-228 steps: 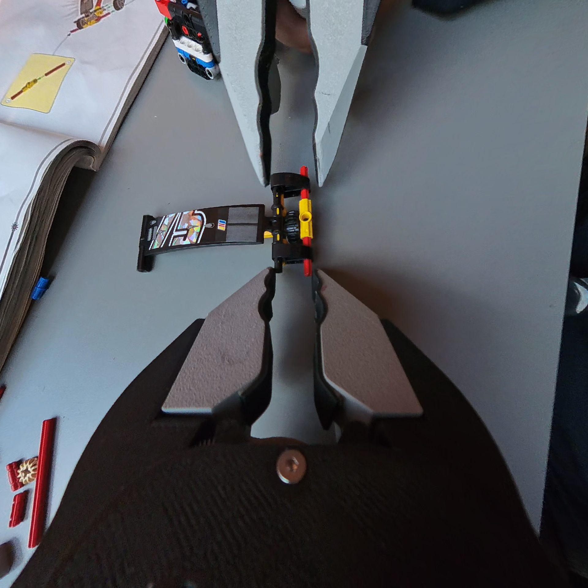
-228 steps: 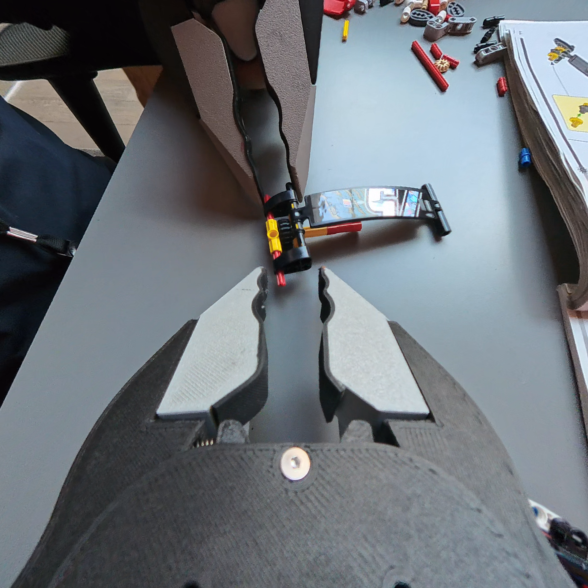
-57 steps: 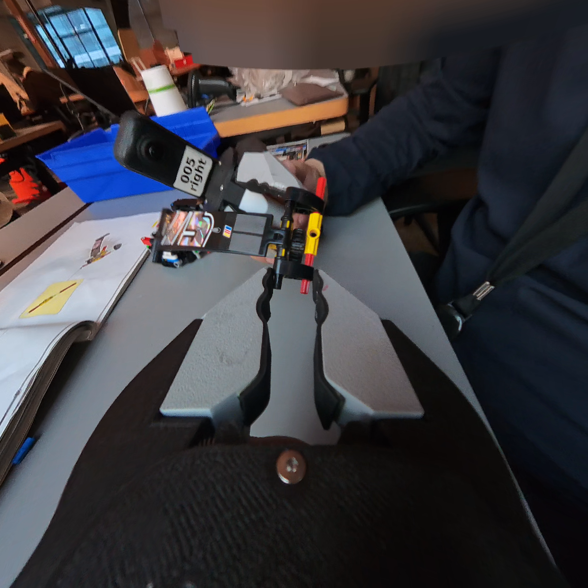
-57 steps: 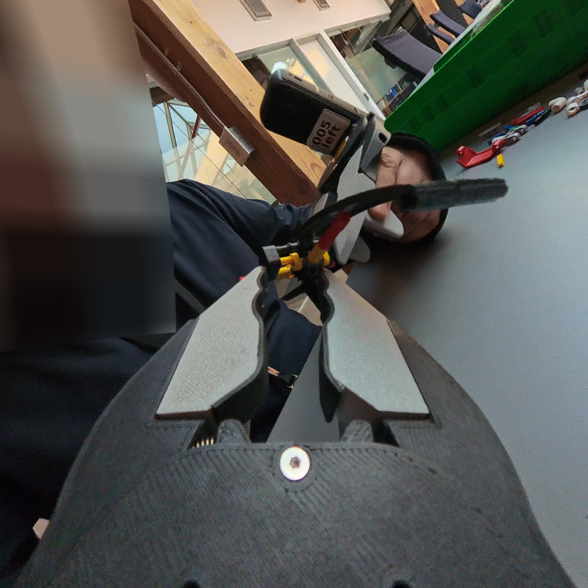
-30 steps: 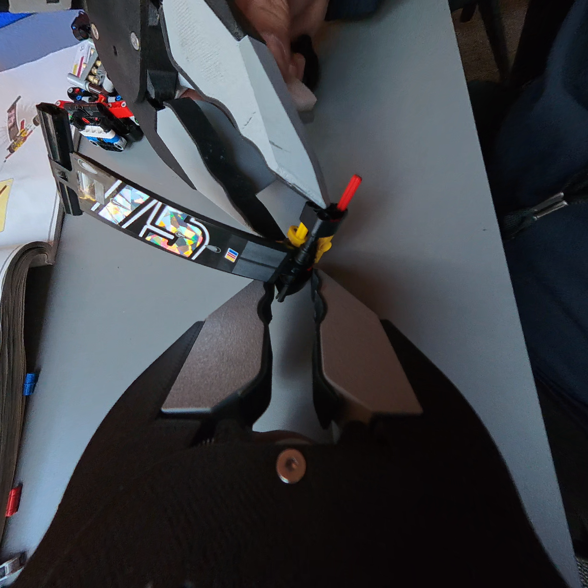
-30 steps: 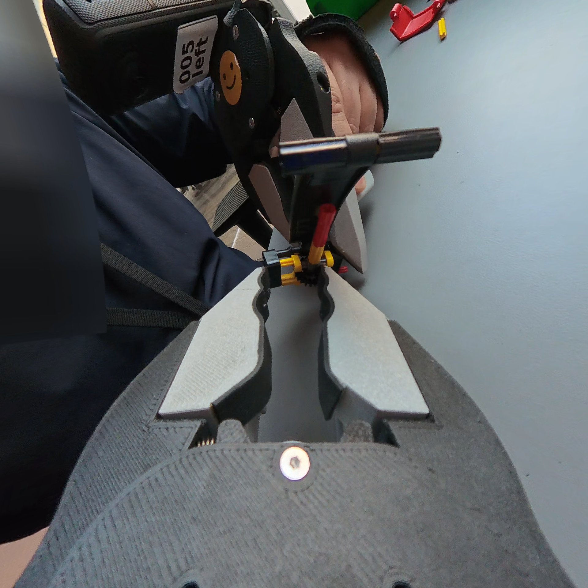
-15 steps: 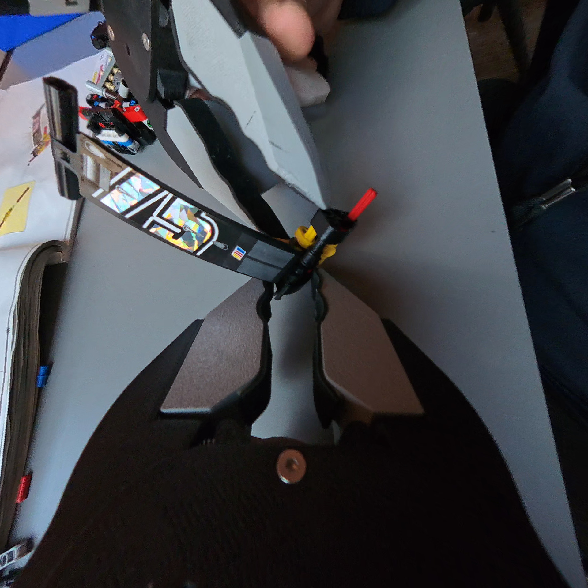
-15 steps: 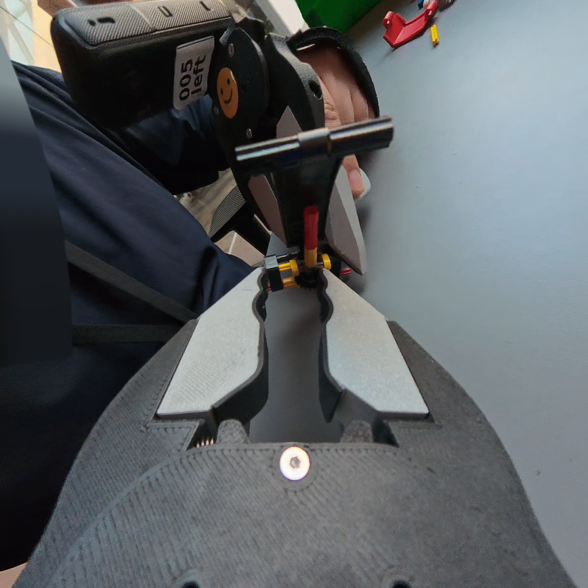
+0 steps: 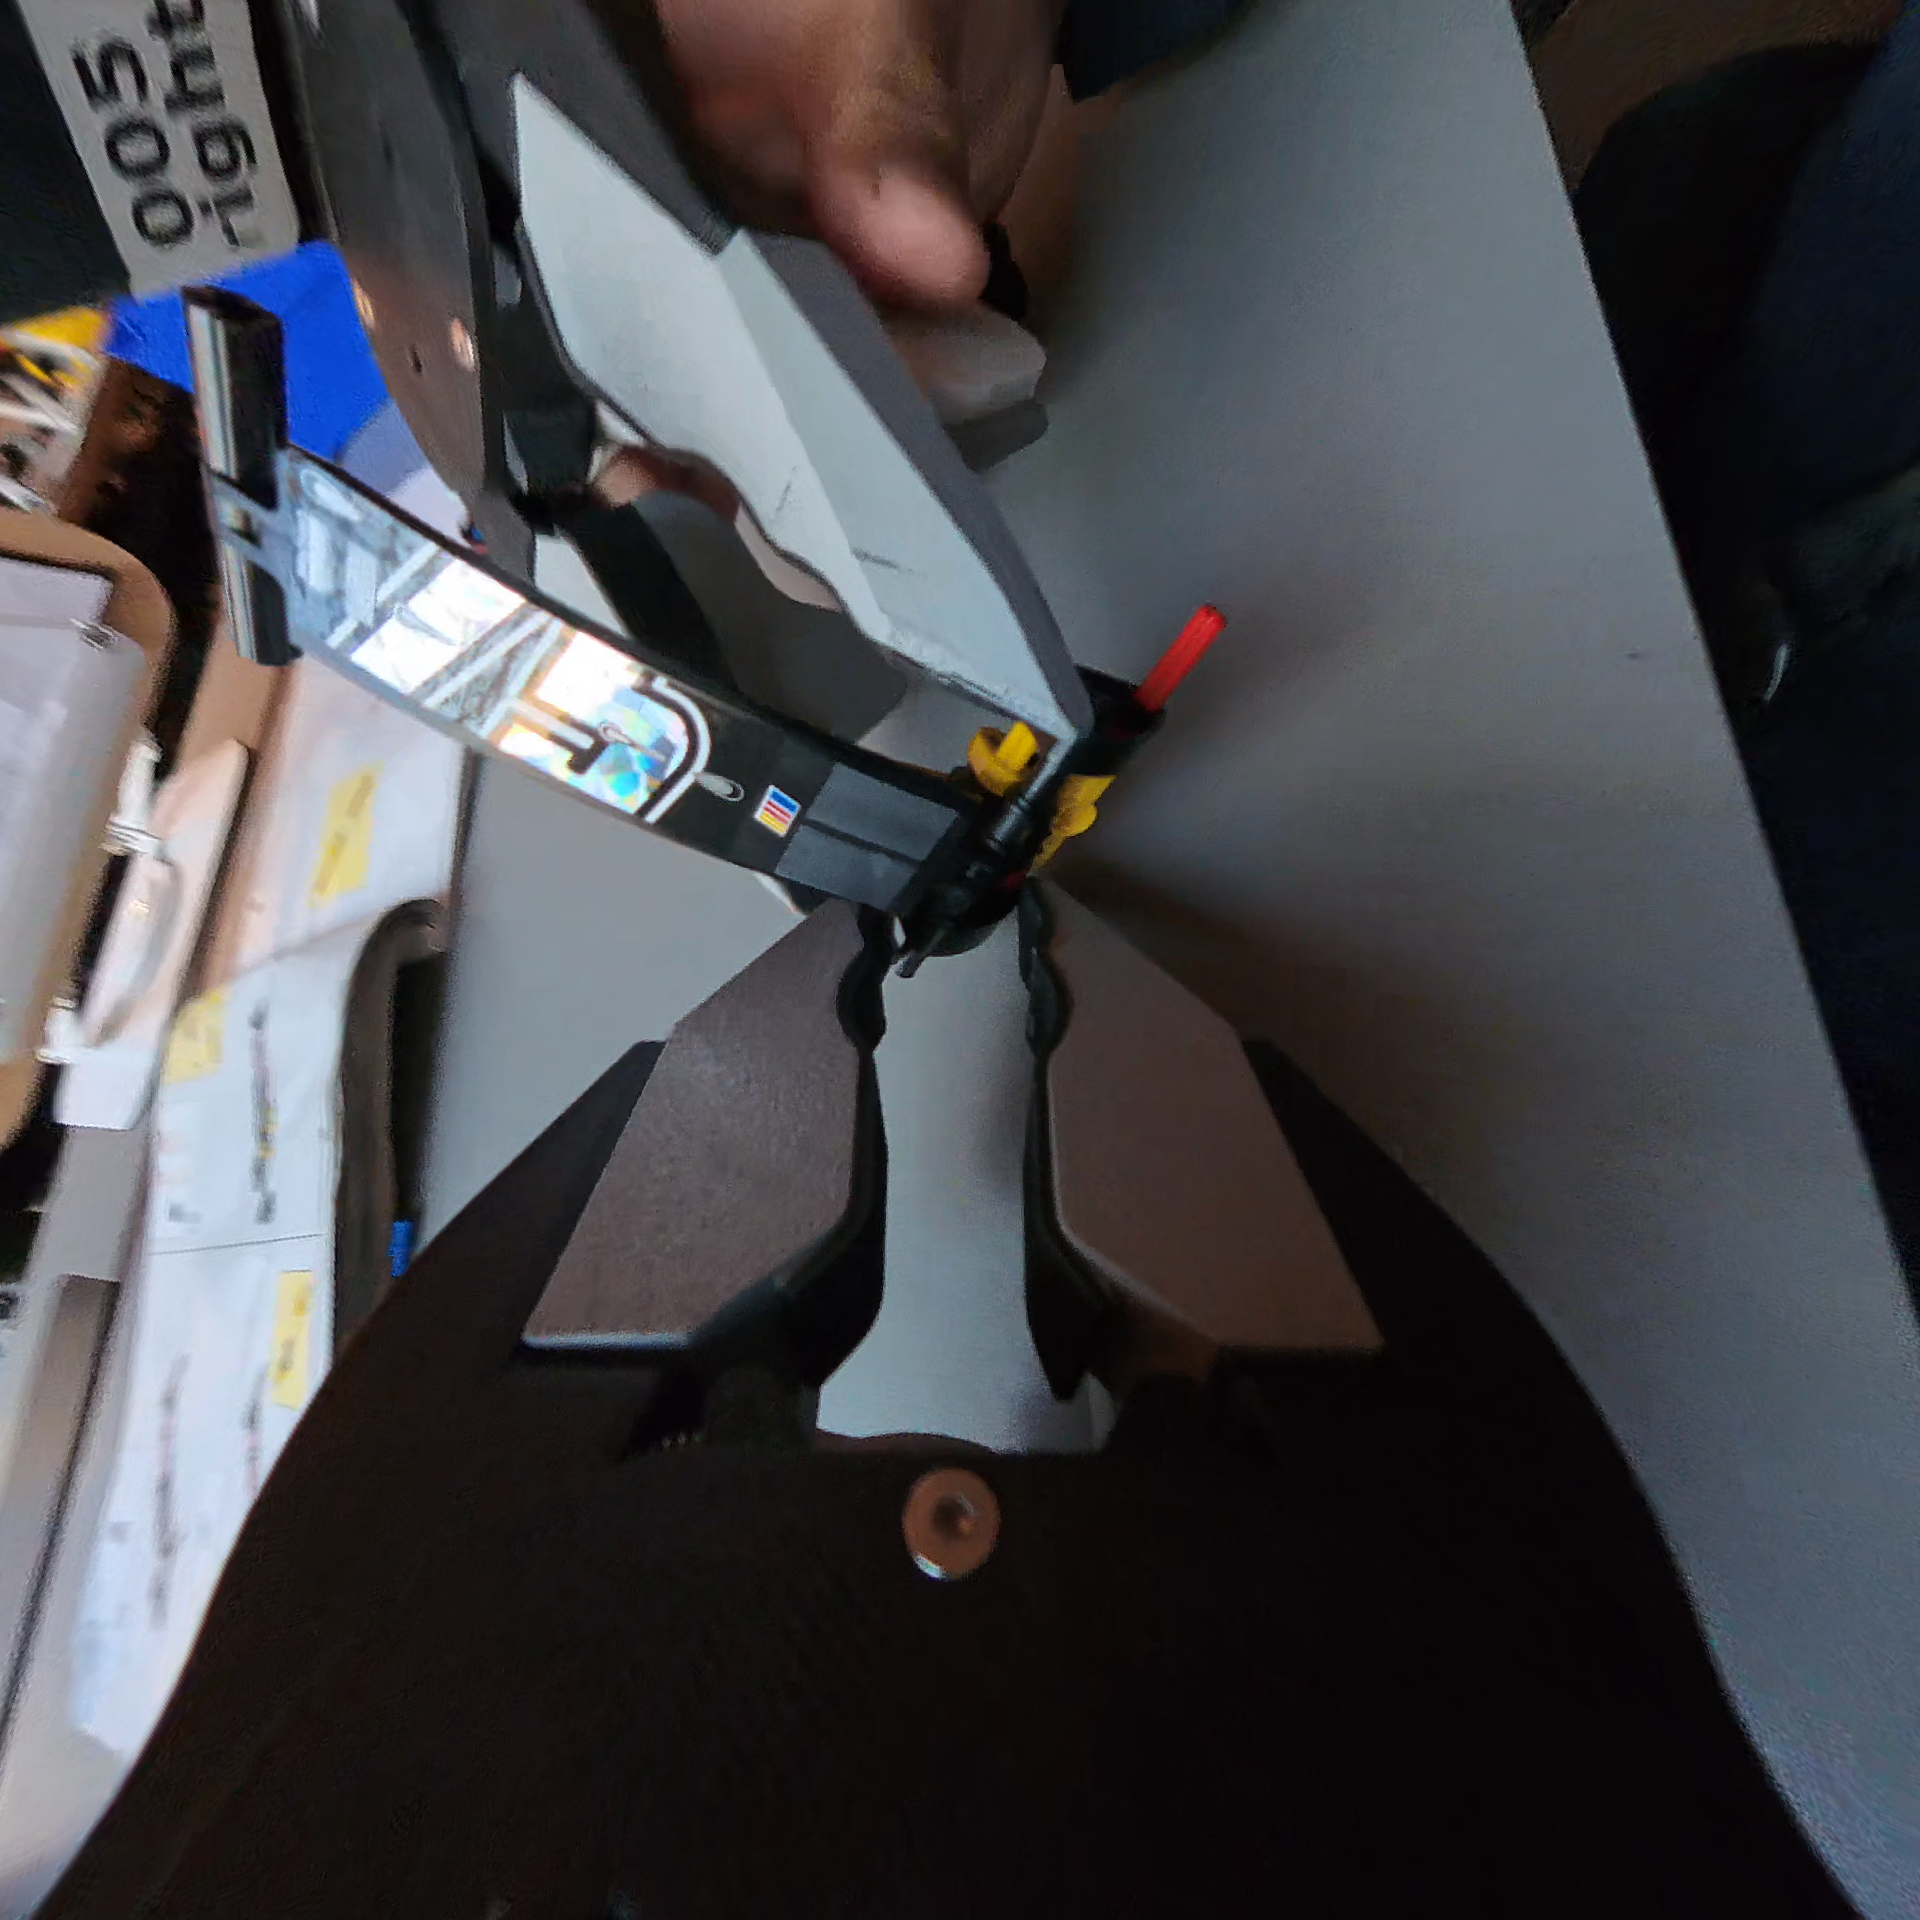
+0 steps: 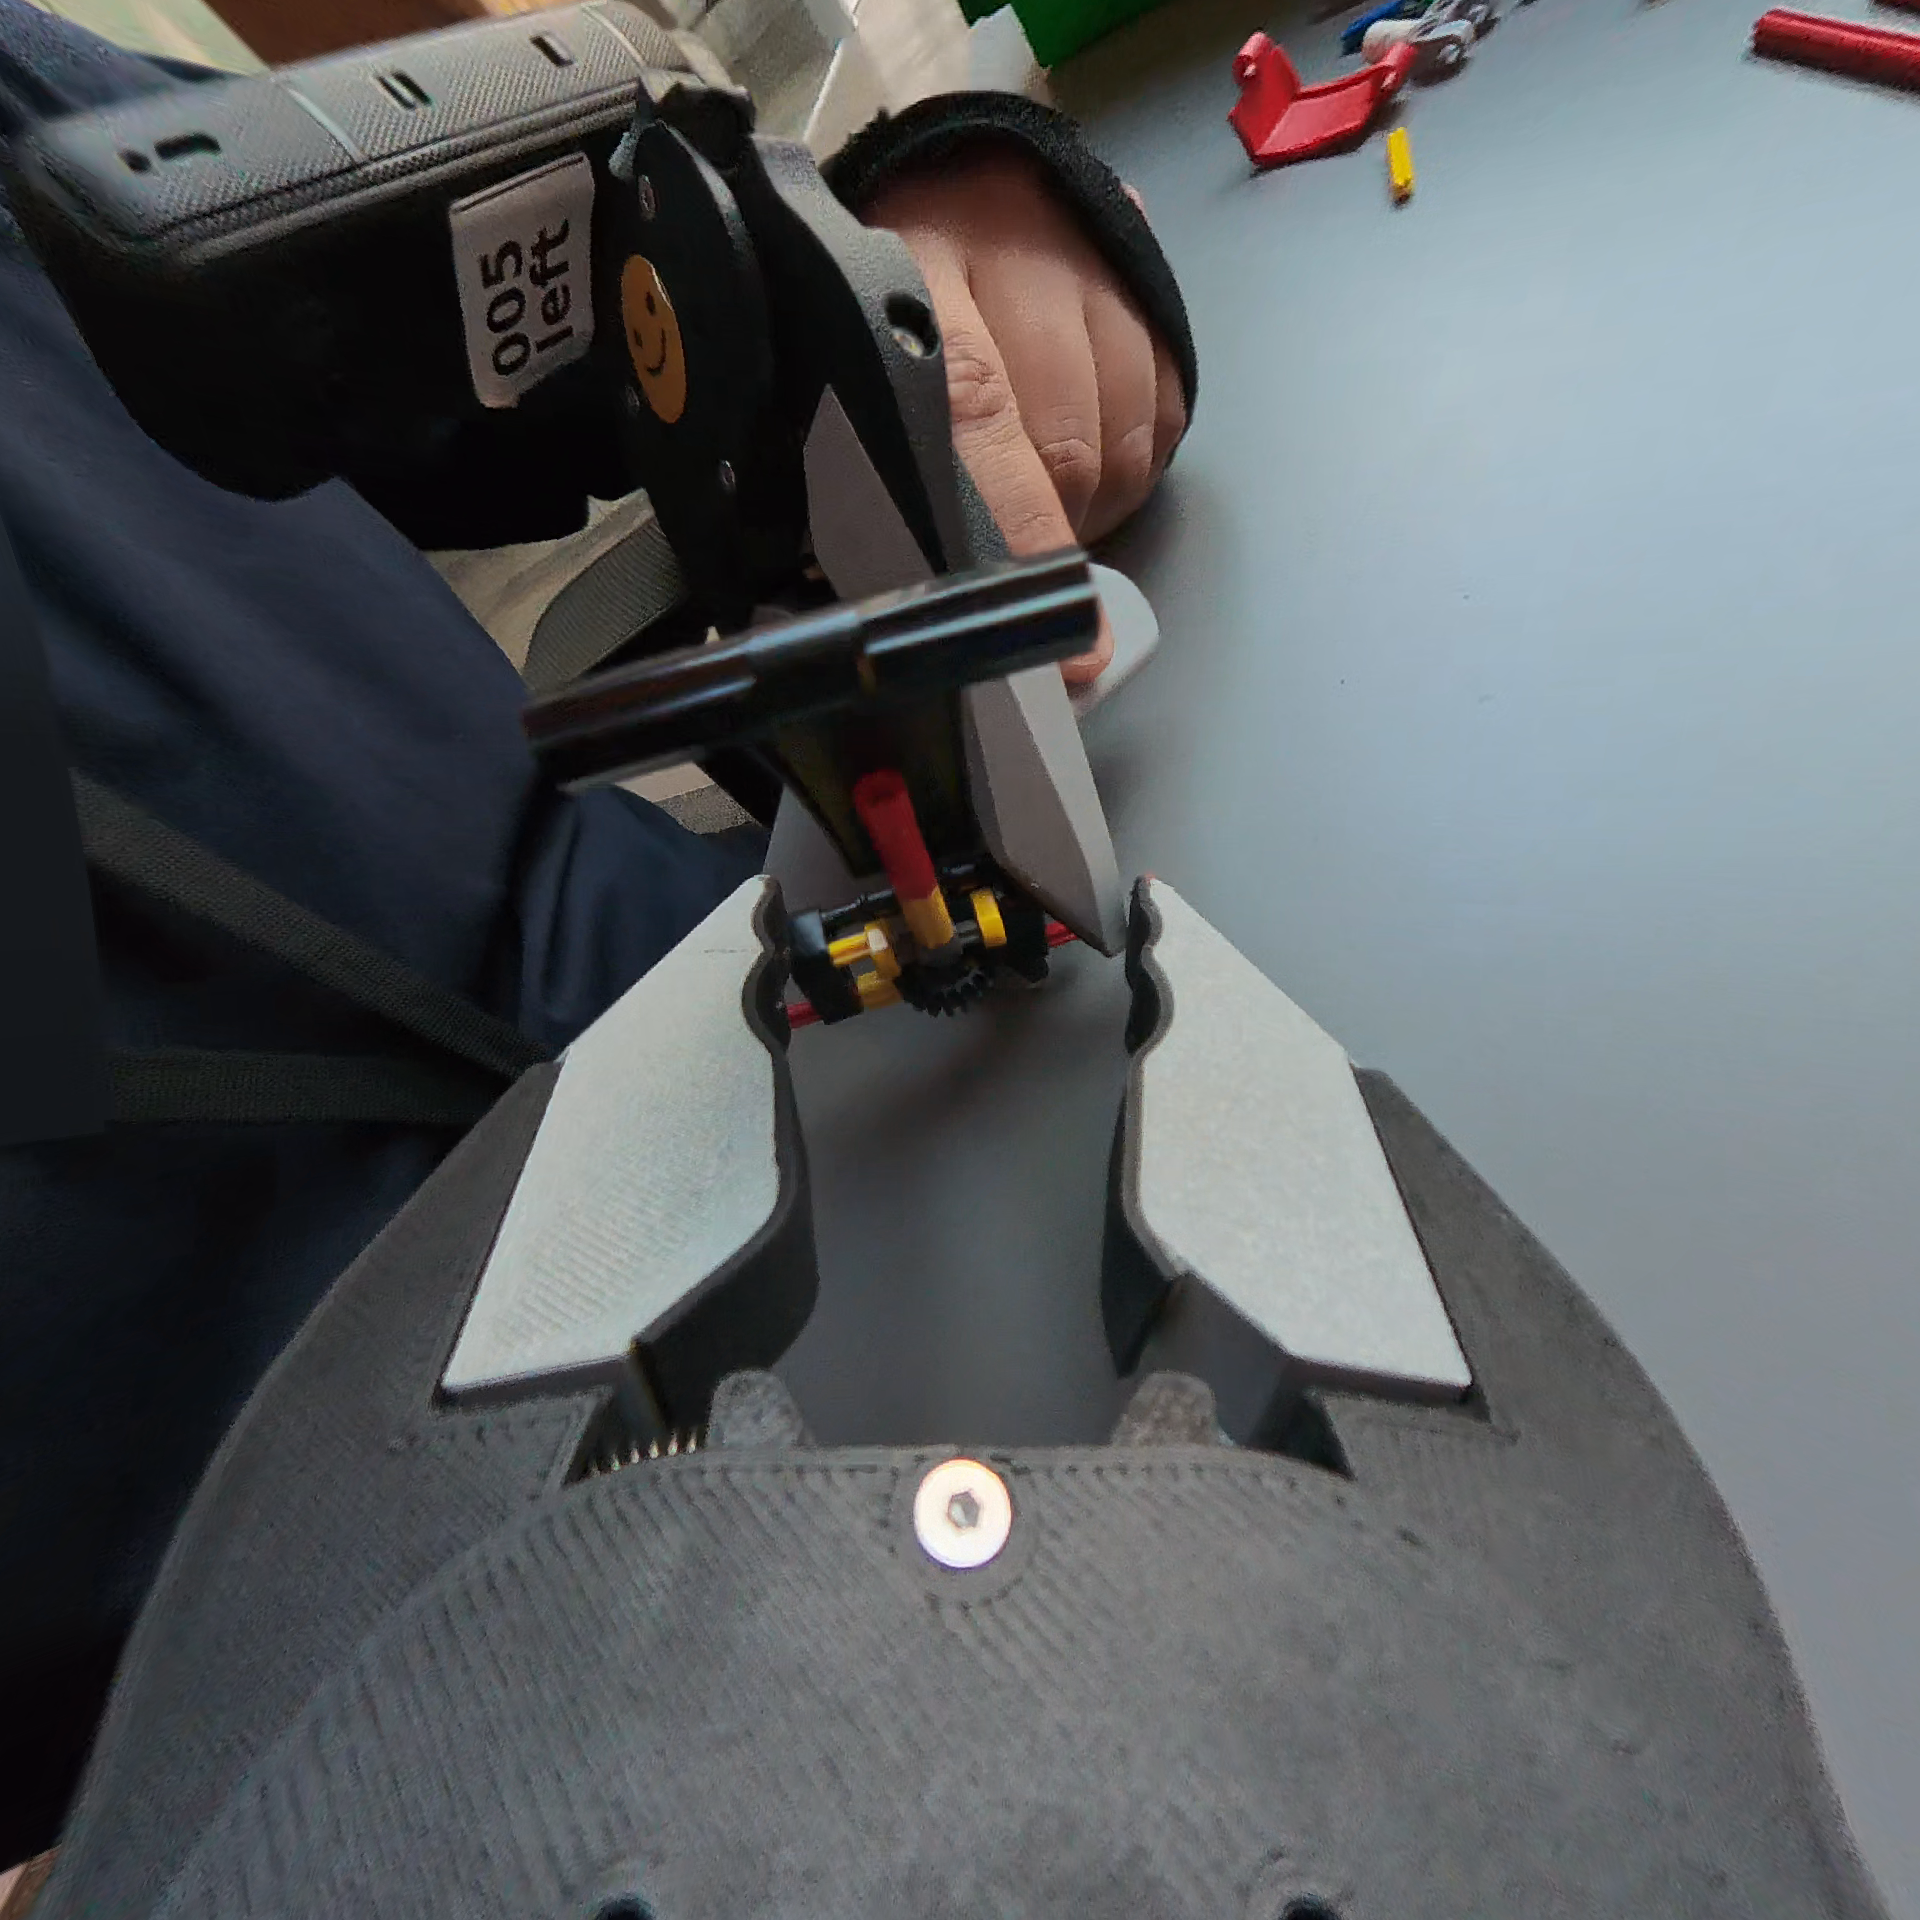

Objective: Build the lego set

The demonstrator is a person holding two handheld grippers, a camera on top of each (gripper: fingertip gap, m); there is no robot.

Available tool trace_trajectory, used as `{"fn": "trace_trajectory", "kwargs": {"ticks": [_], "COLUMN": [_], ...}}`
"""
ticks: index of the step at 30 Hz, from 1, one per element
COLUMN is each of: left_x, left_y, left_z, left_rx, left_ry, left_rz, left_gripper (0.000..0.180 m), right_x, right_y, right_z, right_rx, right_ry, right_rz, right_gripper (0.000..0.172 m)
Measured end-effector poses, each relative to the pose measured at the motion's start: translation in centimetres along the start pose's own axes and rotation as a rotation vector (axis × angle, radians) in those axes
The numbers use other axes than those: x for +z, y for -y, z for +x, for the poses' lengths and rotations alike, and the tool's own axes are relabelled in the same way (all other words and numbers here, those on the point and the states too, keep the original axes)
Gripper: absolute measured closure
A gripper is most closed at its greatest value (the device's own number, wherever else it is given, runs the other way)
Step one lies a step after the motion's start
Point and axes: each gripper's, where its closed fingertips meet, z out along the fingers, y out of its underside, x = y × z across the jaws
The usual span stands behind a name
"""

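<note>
- Since half a second ago, the right gripper [image 10: 940, 935] has spread its grey fingers wide. They now stand either side of the small black, yellow and red toy-brick gear assembly [image 10: 914, 940]; the pad on the view's right is clear of it, the other sits just beside it, contact unclear.
- The left gripper [image 9: 951, 925] has its fingers drawn close on the black end of that assembly, which hangs above the grey table [image 9: 1351, 623], near the edge where the person sits.
- A long curved black panel with a shiny holographic sticker [image 9: 540, 686] juts from the assembly toward the table's far side, ending in a black crossbar [image 10: 810, 649].
- A red axle [image 9: 1179, 655] sticks out of the assembly's other end.
- To do well, the left grip should stay firm and level, as it alone appears to carry the piece, and the right fingers should keep off the panel.
- An open instruction booklet [image 9: 260, 1091] lies at the table's edge on the view's left.
- Loose pieces, a red angled part [image 10: 1309, 104] and a small yellow pin [image 10: 1400, 161], lie well apart toward the far side.
- The person's hand [image 10: 1049, 374] and dark sleeve crowd the space behind the assembly.
</note>
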Motion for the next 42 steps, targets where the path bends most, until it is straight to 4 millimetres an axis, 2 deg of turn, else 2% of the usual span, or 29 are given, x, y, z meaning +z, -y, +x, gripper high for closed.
{"fn": "trace_trajectory", "kwargs": {"ticks": [3,7,9,12,13,14,16,17,19,21,24,26,28,30,31,34,37,39,42], "left_x": [-0.2,-0.5,-0.5,-1.2,-1.8,-2.3,-3.2,-3.6,-4.1,-4.0,-4.3,-5.4,-6.7,-7.9,-8.2,-7.3,-5.8,-4.9,-4.0], "left_y": [0.0,0.2,0.0,-0.3,-0.4,-0.7,-1.5,-1.7,-1.8,-2.7,-5.3,-6.1,-6.8,-6.1,-5.1,-1.7,-1.3,-1.0,-1.5], "left_z": [-0.5,-0.5,-0.7,-1.1,-1.8,-2.1,-2.8,-3.1,-3.3,-3.0,-2.8,-2.7,-2.2,-1.2,-0.3,2.4,3.9,4.2,3.1], "left_rx": [0.099,0.352,0.379,0.253,0.19,0.131,0.048,0.033,0.017,-0.008,-0.072,-0.228,-0.474,-0.681,-0.765,-0.906,-0.928,-0.96,-0.949], "left_ry": [0.094,0.211,0.25,0.234,0.261,0.255,0.264,0.28,0.29,0.256,0.229,0.221,0.192,0.164,0.125,0.0,-0.048,-0.091,-0.078], "left_rz": [0.015,0.058,0.039,0.032,0.039,0.037,0.024,0.027,0.041,-0.013,-0.148,-0.179,-0.229,-0.25,-0.229,-0.147,-0.186,-0.191,-0.217], "left_gripper": [0.158,0.158,0.158,0.154,0.137,0.128,0.124,0.136,0.15,0.153,0.155,0.157,0.153,0.151,0.148,0.145,0.138,0.135,0.14], "right_x": [0.2,0.3,0.4,0.4,0.4,0.4,0.5,0.6,0.8,0.6,-0.2,-1.3,-2.3,-3.0,-3.1,-2.9,-1.7,-1.2,-0.7], "right_y": [0.1,-0.5,-0.5,-0.7,-0.8,-1.0,-1.3,-1.4,-1.7,-1.6,-0.9,-0.3,0.0,-0.2,-0.4,-1.0,-2.4,-2.7,-3.1], "right_z": [-0.1,0.2,0.6,1.0,0.9,1.0,1.3,1.3,1.1,1.2,0.5,0.2,0.1,0.7,0.9,1.2,1.8,1.8,1.1], "right_rx": [-0.108,-0.248,-0.293,-0.317,-0.33,-0.346,-0.378,-0.387,-0.375,-0.335,-0.321,-0.346,-0.355,-0.316,-0.301,-0.295,-0.291,-0.302,-0.3], "right_ry": [-0.031,-0.12,-0.166,-0.205,-0.208,-0.227,-0.262,-0.267,-0.237,-0.216,-0.144,-0.118,-0.09,-0.093,-0.092,-0.095,-0.119,-0.145,-0.152], "right_rz": [-0.016,-0.061,-0.072,-0.086,-0.092,-0.101,-0.123,-0.135,-0.155,-0.15,-0.084,-0.035,-0.006,-0.029,-0.044,-0.085,-0.181,-0.205,-0.23], "right_gripper": [0.108,0.124,0.123,0.126,0.134,0.134,0.133,0.133,0.129,0.132,0.128,0.122,0.121,0.12,0.12,0.122,0.123,0.131,0.137]}}
